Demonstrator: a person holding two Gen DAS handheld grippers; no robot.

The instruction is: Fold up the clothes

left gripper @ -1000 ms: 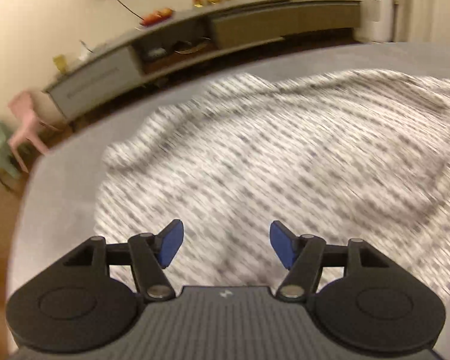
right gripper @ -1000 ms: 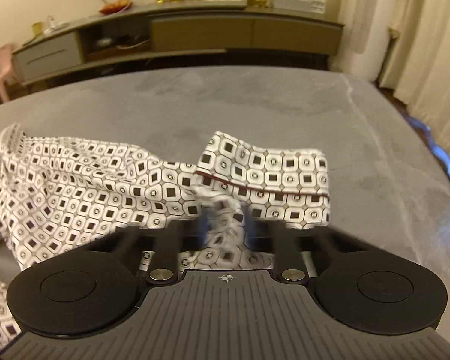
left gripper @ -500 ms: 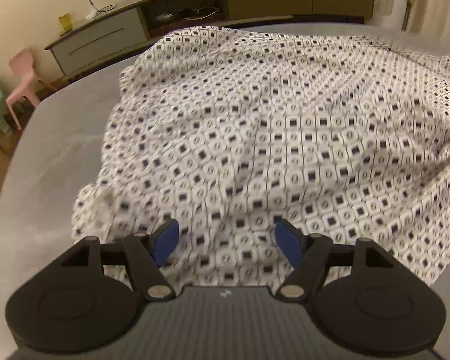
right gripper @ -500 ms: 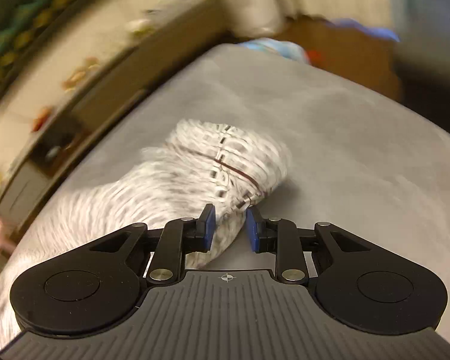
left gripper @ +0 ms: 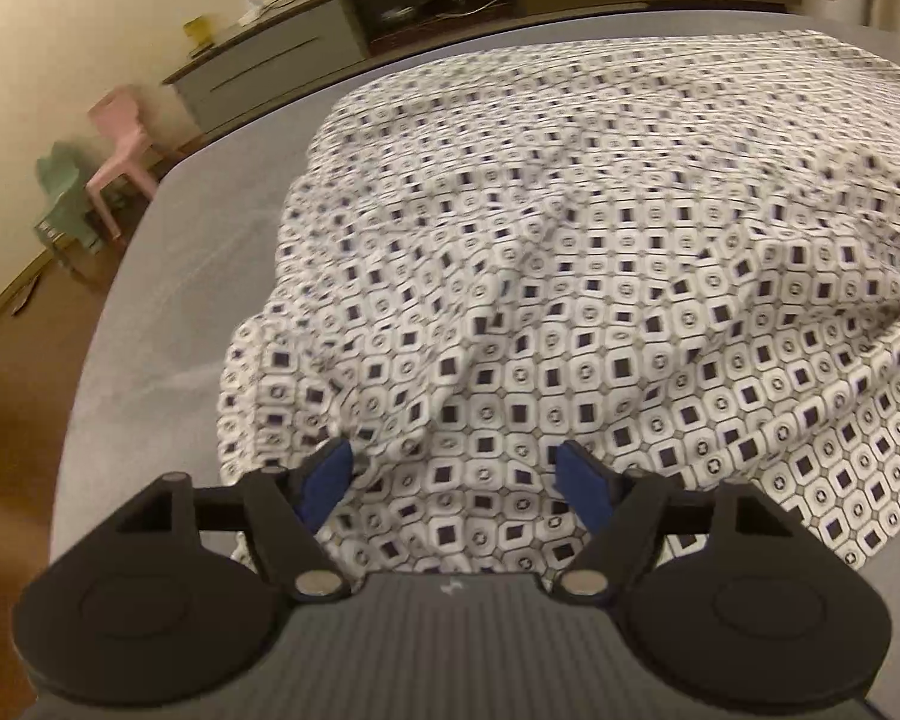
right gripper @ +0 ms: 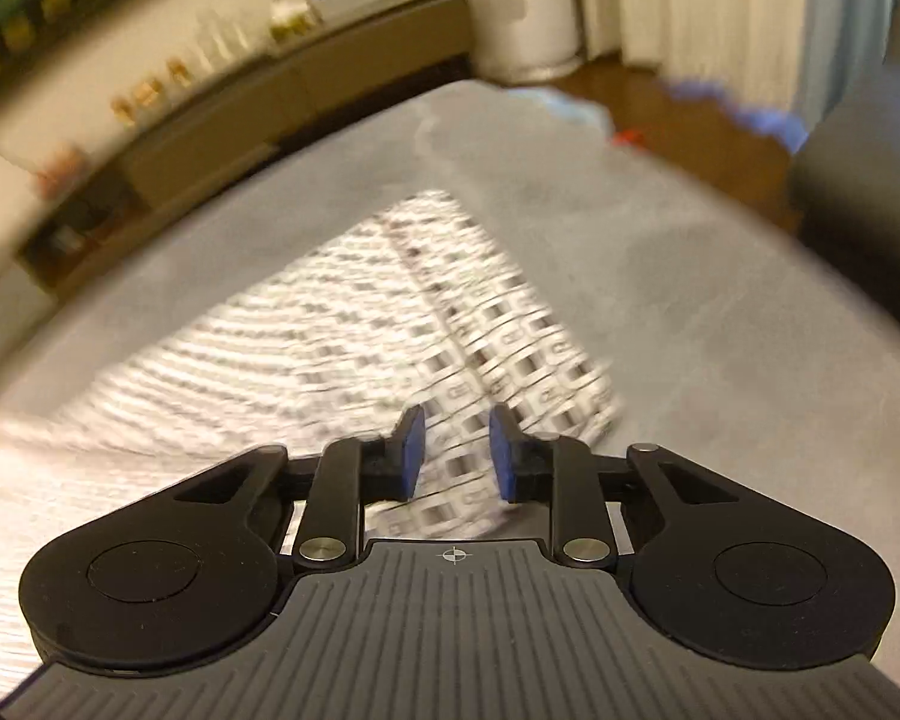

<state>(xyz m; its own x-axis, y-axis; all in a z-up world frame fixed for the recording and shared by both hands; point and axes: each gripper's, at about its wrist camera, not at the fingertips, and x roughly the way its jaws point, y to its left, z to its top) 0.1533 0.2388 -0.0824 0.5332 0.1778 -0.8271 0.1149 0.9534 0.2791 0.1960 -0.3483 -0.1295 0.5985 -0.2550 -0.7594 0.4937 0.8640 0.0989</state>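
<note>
Left wrist view: the patterned shirt (left gripper: 570, 276) lies rumpled and unfolded on the grey bed (left gripper: 168, 300). The left gripper (left gripper: 453, 477) hovers over its near hem, jaws closing but gripping nothing. The right gripper (right gripper: 456, 453), also closing, has cuff cloth between unpressed pads; folding appears barely begun.

Motion blur smears the patterned shirt (right gripper: 342, 324) in the right view; its left side runs off-frame.

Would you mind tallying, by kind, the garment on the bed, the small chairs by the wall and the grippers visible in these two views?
Patterned garment on the grey bed: 1
Small chairs: 2, one pink and one green
Grippers: 2, left gripper and right gripper, each with jaws closing over the cloth, neither yet pinching it
Total: 5
</note>
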